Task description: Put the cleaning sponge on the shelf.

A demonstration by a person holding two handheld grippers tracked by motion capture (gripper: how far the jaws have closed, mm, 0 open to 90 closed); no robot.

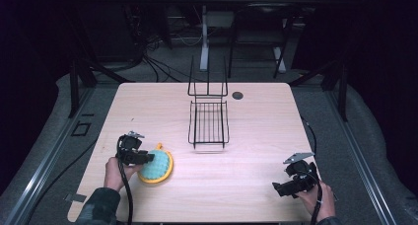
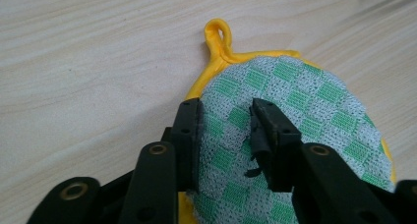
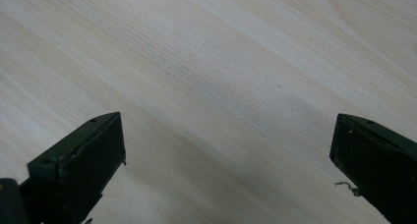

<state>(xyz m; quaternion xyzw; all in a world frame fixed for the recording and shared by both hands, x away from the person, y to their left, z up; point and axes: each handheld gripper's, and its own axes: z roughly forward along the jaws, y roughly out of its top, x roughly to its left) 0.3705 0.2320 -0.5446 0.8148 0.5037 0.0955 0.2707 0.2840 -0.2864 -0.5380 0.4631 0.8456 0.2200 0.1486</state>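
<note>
left gripper (image 2: 225, 117): my jaws pinch a fold of the pot holder (image 2: 295, 116), lying on the table (image 1: 256, 136).
right gripper (image 3: 228, 150): mine, spread wide, holding nothing.

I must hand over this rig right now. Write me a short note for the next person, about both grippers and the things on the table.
Left gripper: jaws down on the green-checked pot holder, partly closed around a fold of its mesh; a firm pinch is not certain.
Right gripper: open, holding nothing, over bare table.
Pot holder lies flat near the left edge, yellow loop free. Wire rack stands mid-table, with nothing in it.
Done: the reach. Left: secure the grip, lift, probably move it toward the rack.
</note>
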